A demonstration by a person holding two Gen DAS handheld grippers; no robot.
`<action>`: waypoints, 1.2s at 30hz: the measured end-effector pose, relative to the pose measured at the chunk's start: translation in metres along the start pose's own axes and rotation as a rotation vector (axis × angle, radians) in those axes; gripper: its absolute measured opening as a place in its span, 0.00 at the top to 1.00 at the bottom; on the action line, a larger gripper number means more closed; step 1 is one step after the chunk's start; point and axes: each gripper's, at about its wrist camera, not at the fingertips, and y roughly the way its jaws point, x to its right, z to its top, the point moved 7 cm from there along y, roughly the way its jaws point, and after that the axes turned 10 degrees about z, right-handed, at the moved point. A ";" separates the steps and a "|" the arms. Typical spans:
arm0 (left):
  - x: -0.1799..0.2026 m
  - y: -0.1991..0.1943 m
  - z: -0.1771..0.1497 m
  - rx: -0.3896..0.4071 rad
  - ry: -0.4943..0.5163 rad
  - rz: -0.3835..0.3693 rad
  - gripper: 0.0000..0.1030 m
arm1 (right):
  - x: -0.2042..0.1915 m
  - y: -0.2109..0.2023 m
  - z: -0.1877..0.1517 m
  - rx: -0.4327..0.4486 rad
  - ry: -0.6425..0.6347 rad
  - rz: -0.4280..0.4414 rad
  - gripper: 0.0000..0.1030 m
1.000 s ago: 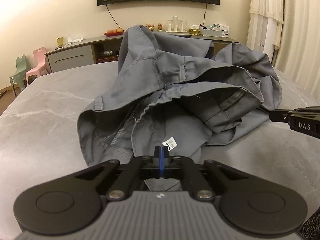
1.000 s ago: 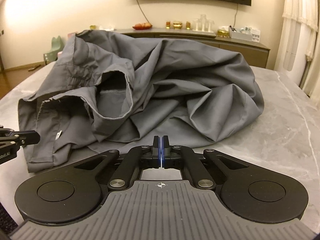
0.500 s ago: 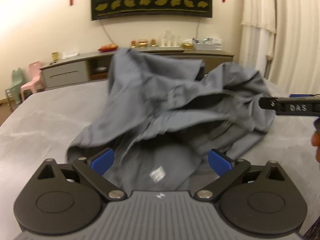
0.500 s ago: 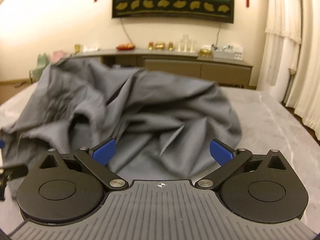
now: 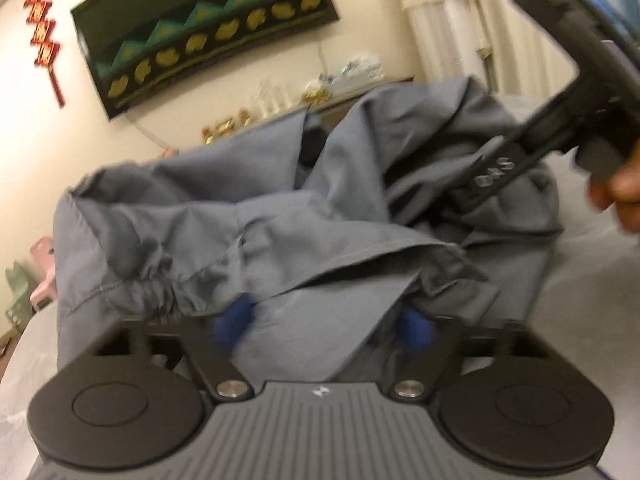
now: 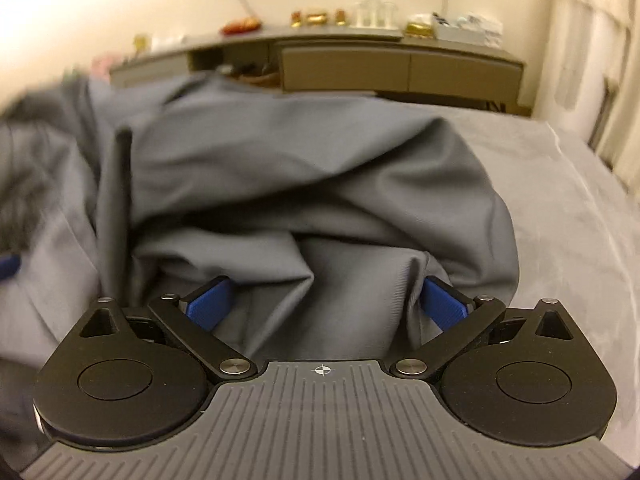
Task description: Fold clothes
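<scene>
A crumpled grey garment (image 5: 320, 220) lies heaped on the grey marble table (image 5: 592, 280). My left gripper (image 5: 325, 324) is pushed into its near edge. Its jaws are closing, with a fold of cloth between the blurred blue pads (image 5: 234, 320). In the right wrist view the same garment (image 6: 300, 184) fills the middle. My right gripper (image 6: 326, 304) is also closing, with a ridge of fabric between its blue pads (image 6: 208, 304). The right gripper's black finger (image 5: 496, 170) and the hand (image 5: 624, 192) holding it reach over the pile from the upper right.
The table (image 6: 568, 220) runs on bare to the right of the pile. Behind it a long sideboard (image 6: 400, 64) carries glasses and ornaments. Curtains (image 5: 452, 20) hang at the right, a dark wall picture (image 5: 208, 36) is above, and small chairs (image 5: 40, 272) stand far left.
Both grippers went from shut to wide open, then pushed forward into the garment. Their jaws now stand narrower around cloth. The left view has tilted and the pile has been disturbed.
</scene>
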 end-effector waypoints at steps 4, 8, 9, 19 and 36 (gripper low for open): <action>-0.069 0.003 0.009 -0.026 -0.159 0.034 0.70 | 0.006 0.007 0.014 -0.004 -0.032 -0.007 0.75; -0.194 -0.003 0.006 -0.066 -0.488 0.104 0.88 | 0.015 -0.004 0.029 0.047 -0.019 -0.030 0.88; -0.226 -0.005 -0.003 -0.084 -0.576 0.128 0.88 | 0.017 -0.010 0.033 0.065 -0.017 -0.045 0.92; -0.267 -0.013 -0.092 -0.276 -0.638 0.056 0.48 | -0.024 -0.020 0.018 0.072 -0.048 0.018 0.62; -0.198 0.016 -0.074 -0.288 -0.562 0.036 0.15 | 0.020 -0.015 0.036 0.167 0.181 -0.098 0.13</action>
